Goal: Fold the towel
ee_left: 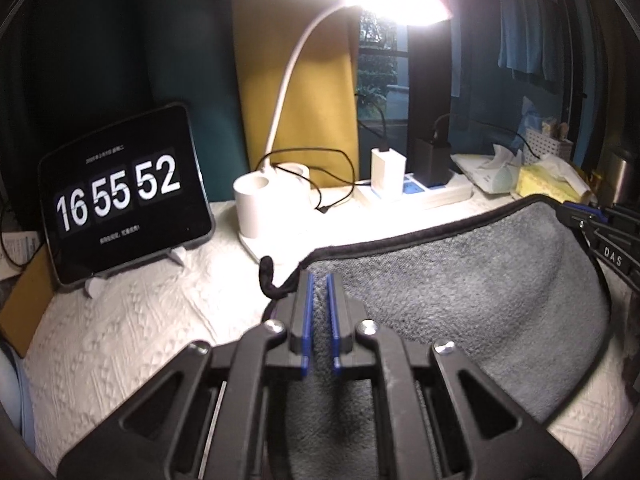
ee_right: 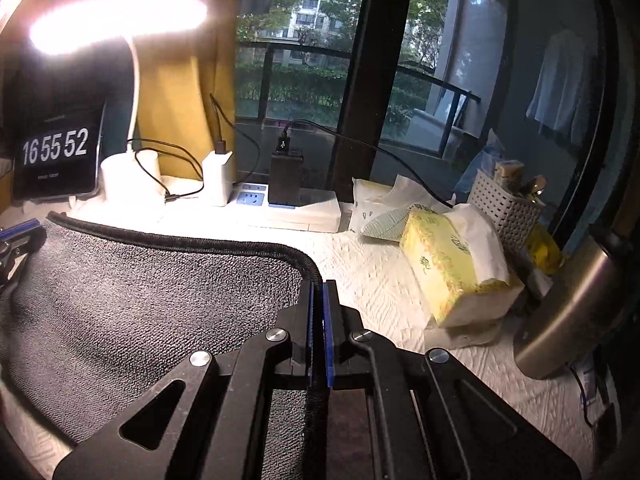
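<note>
A grey towel (ee_left: 472, 288) with a black hem hangs stretched between my two grippers above the white quilted table (ee_left: 132, 320). My left gripper (ee_left: 319, 280) is shut on the towel's left corner, with grey cloth bunched between the blue pads. My right gripper (ee_right: 319, 286) is shut on the towel's (ee_right: 152, 292) right corner, pinching the black hem. Each gripper shows at the edge of the other view: the right gripper (ee_left: 600, 232) in the left wrist view, the left gripper (ee_right: 18, 236) in the right wrist view.
At the back stand a tablet clock (ee_left: 124, 196), a white desk lamp (ee_left: 272, 196), a power strip with chargers (ee_right: 288, 204), a yellow tissue pack (ee_right: 452, 264), a white basket (ee_right: 508, 208) and a steel bottle (ee_right: 568, 304) at the right. A window is behind.
</note>
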Demonstrator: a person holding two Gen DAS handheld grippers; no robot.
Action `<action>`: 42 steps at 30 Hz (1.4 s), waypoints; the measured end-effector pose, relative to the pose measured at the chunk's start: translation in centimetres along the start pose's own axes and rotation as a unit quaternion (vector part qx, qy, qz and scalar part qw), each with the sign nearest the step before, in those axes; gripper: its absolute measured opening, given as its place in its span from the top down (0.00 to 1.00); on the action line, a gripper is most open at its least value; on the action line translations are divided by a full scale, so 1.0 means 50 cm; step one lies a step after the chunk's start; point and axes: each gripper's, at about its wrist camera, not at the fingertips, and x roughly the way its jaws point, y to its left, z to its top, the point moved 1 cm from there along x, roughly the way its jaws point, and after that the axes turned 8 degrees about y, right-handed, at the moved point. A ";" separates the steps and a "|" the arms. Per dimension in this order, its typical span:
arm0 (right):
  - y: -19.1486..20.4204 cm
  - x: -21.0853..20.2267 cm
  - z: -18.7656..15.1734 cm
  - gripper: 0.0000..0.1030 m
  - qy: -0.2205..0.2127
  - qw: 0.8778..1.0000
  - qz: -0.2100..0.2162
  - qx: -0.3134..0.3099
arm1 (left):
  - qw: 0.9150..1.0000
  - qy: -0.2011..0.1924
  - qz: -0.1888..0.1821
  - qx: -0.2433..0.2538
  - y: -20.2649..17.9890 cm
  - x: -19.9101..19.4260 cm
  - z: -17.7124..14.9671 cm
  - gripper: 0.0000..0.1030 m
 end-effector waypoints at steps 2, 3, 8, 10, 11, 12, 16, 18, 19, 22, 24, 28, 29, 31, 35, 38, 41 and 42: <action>0.006 0.023 0.008 0.95 0.007 1.000 -0.002 -0.005 | 1.000 0.005 0.004 0.004 0.003 0.018 0.008 0.93; 0.008 0.039 0.011 0.95 0.017 1.000 0.000 -0.006 | 1.000 0.013 0.003 0.005 0.005 0.031 0.011 0.93; 0.013 0.106 0.016 0.95 0.050 0.999 0.005 -0.008 | 0.999 0.054 0.001 0.006 0.012 0.090 0.013 0.93; 0.016 0.123 0.015 0.95 0.062 0.998 0.007 -0.011 | 0.997 0.081 -0.008 0.004 0.015 0.113 0.012 0.93; 0.016 0.129 0.014 0.95 0.068 0.998 0.009 -0.011 | 0.996 0.087 -0.011 -0.003 0.020 0.120 0.013 0.93; 0.016 0.137 0.012 0.95 0.073 0.997 0.010 -0.012 | 0.995 0.096 -0.015 -0.008 0.024 0.128 0.013 0.93; 0.011 0.165 0.010 0.95 0.104 0.994 0.024 -0.003 | 0.990 0.138 -0.032 -0.025 0.032 0.163 0.009 0.91; 0.007 0.178 0.009 0.95 0.121 0.992 0.030 0.002 | 0.989 0.144 -0.031 -0.027 0.031 0.169 0.010 0.90; 0.005 0.182 0.007 0.95 0.128 0.991 0.033 0.006 | 0.989 0.146 -0.028 -0.022 0.026 0.171 0.010 0.90; 0.005 0.185 0.008 0.95 0.130 0.991 0.033 0.004 | 0.988 0.152 -0.019 -0.011 0.016 0.176 0.011 0.88; 0.009 0.184 0.008 0.93 0.129 0.991 0.028 -0.001 | 0.988 0.153 -0.021 -0.016 0.019 0.178 0.012 0.87; 0.002 0.183 0.011 0.77 0.130 0.991 0.024 0.003 | 0.989 0.143 -0.026 -0.025 0.027 0.169 0.011 0.81; -0.004 0.182 0.011 0.66 0.131 0.991 0.021 0.008 | 0.989 0.143 -0.025 -0.028 0.028 0.166 0.012 0.81; -0.017 0.176 0.012 0.48 0.128 0.991 0.020 0.017 | 0.990 0.137 -0.028 -0.032 0.031 0.158 0.012 0.73; -0.026 0.153 0.012 0.39 0.116 0.993 0.026 0.026 | 0.991 0.121 -0.030 -0.046 0.042 0.130 0.014 0.14; -0.024 0.123 0.011 0.38 0.102 0.994 0.028 0.024 | 0.992 0.105 -0.031 -0.056 0.050 0.102 0.016 0.09; -0.023 0.094 0.011 0.38 0.091 0.995 0.032 0.025 | 0.993 0.094 -0.030 -0.060 0.054 0.072 0.013 0.09; -0.024 0.085 0.010 0.38 0.087 0.995 0.034 0.026 | 0.993 0.092 -0.031 -0.060 0.055 0.065 0.011 0.09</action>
